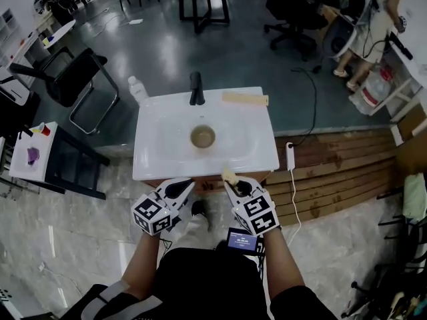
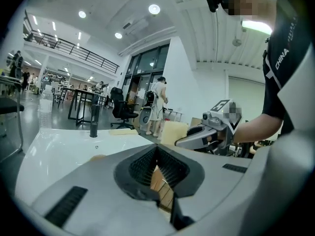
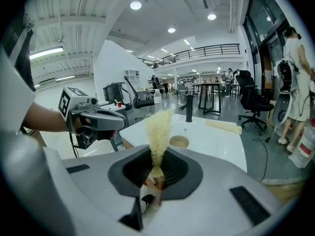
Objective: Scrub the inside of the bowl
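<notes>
Bowl [image 1: 203, 137] upright, mid sink [image 1: 150, 164], well beyond both grippers. R gripper [image 1: 233, 184]: jaws clamped on fibrous scrubber [image 3: 158, 127], tuft fwd, aimed at bowl for scrubbing. L gripper [image 1: 184, 187]: jaws fully closed, empty, near sink's near edge, prob. free to steady bowl.

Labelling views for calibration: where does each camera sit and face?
Head view: on the person's head, facing steeply down at the sink and bowl; both forearms, left gripper and right gripper show.
Left gripper view: on the left gripper, looking along its shut, empty fingers across the sink; the right gripper, arm and torso show.
Right gripper view: on the right gripper, fingers shut on a scrubber, facing the bowl and faucet; the left gripper shows.
Shared: both gripper views see the faucet and each other.
</notes>
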`<action>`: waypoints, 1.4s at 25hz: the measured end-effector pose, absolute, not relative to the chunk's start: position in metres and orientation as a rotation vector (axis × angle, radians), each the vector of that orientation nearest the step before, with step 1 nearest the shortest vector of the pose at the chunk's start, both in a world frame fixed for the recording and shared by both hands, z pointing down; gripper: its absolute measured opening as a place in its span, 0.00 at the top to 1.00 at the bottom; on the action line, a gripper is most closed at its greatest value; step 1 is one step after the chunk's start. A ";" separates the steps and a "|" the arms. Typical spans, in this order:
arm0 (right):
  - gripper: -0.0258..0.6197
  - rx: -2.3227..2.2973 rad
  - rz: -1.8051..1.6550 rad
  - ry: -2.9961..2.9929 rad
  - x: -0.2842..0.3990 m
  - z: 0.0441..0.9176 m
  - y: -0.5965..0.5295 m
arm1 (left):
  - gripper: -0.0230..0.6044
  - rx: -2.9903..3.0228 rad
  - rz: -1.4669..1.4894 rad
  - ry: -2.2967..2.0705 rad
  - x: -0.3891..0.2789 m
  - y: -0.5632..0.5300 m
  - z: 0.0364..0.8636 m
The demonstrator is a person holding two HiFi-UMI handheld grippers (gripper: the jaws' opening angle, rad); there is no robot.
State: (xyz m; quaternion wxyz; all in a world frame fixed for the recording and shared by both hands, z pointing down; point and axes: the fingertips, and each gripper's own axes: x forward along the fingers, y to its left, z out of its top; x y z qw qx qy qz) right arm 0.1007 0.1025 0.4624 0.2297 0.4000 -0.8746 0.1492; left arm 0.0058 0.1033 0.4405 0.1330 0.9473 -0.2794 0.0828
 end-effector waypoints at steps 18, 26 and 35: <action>0.90 1.205 0.467 -2.308 0.065 0.469 -0.069 | 0.96 2.769 0.326 -0.647 -0.029 -0.086 0.457; 0.90 1.245 0.519 -2.275 0.069 0.480 -0.083 | 0.96 2.749 0.348 -0.583 -0.026 -0.105 0.474; 0.90 1.207 0.533 -2.285 0.079 0.484 -0.103 | 0.96 2.724 0.375 -0.597 -0.014 -0.119 0.485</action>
